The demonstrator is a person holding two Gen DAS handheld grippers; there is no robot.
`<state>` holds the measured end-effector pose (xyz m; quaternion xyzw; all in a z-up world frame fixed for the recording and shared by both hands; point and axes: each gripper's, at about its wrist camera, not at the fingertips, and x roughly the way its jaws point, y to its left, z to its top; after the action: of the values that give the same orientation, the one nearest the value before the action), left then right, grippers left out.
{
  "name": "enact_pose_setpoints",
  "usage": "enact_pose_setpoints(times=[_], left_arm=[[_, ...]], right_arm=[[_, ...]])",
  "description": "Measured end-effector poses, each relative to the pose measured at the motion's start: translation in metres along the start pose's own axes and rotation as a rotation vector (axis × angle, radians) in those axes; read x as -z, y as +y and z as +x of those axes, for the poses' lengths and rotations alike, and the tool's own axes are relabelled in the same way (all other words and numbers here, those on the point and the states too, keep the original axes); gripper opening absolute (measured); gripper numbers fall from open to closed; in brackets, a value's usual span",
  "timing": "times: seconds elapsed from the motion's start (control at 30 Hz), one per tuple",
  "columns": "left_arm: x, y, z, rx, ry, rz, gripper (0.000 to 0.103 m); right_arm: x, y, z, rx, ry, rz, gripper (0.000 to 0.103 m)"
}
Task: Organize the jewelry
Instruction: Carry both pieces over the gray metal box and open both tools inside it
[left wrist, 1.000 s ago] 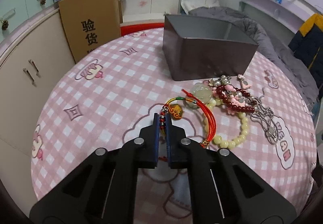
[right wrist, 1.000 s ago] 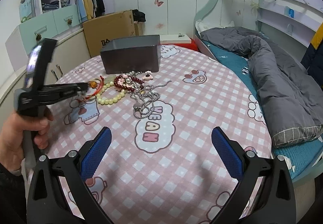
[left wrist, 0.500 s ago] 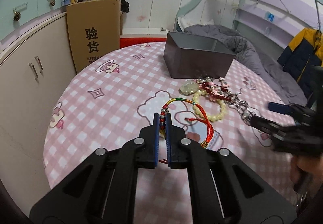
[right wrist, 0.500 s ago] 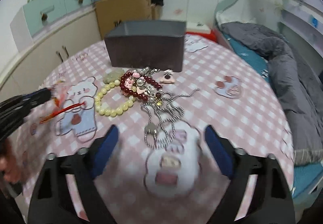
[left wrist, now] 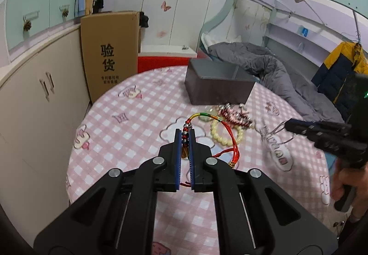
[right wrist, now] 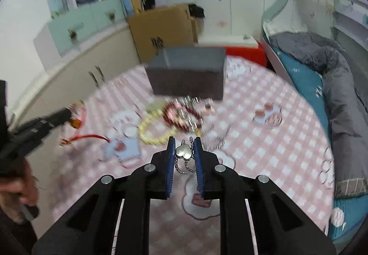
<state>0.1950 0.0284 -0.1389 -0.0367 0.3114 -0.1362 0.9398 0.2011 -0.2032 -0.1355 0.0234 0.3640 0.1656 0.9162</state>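
In my left wrist view, my left claw (left wrist: pixel 185 137) is clamping the beaded end of the red braided cord bracelet (left wrist: pixel 208 127) at mid-frame. The open dark grey box (left wrist: pixel 218 85) above is looking empty, so nothing is sorted yet.

In my right wrist view, my right claw (right wrist: pixel 184 151) is closing on the silver heart-pendant chain necklace (right wrist: pixel 184 151) at centre; the other beaded bracelets (right wrist: pixel 170 121) are lying just above, on the pink checked table (right wrist: pixel 264 140).
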Motion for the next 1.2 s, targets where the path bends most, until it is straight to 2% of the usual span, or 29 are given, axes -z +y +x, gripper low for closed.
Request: enact_pose_setpoints(times=[0.23,0.4,0.57,0.73,0.9,1.03,1.1,1.17,1.2], left_arm=[[-0.027,-0.013,-0.025,0.009,-0.066,0.032,0.006],[-0.057,-0.018,-0.032,0.009,-0.098,0.052,0.006],[-0.098,-0.020,-0.013,0.032,-0.086,0.056,0.006],[-0.138,-0.021,0.025,0.050,-0.043,0.051,0.006],[-0.162,-0.026,0.074,0.083,0.028,0.047,0.006],[-0.169,-0.033,0.112,0.098,0.077,0.050,0.006],[-0.169,-0.036,0.131,0.072,0.111,0.054,0.007],[-0.168,-0.039,0.144,0.041,0.150,0.057,0.008],[-0.167,-0.038,0.149,0.038,0.167,0.057,0.010]], right_arm=[[-0.046,0.012,-0.060,-0.093,-0.115,-0.040,0.015],[-0.085,0.029,-0.086,-0.082,-0.179,-0.117,0.015],[-0.129,0.033,-0.087,-0.081,-0.219,-0.137,0.015],[-0.168,0.026,-0.068,-0.072,-0.216,-0.121,0.015],[-0.196,0.003,-0.019,-0.067,-0.152,-0.075,0.015],[-0.202,-0.016,0.026,-0.071,-0.079,-0.028,0.015],[-0.198,-0.026,0.052,-0.079,-0.035,0.004,0.015],[-0.193,-0.033,0.071,-0.077,0.009,0.029,0.018],[-0.193,-0.036,0.075,-0.074,0.022,0.040,0.023]])
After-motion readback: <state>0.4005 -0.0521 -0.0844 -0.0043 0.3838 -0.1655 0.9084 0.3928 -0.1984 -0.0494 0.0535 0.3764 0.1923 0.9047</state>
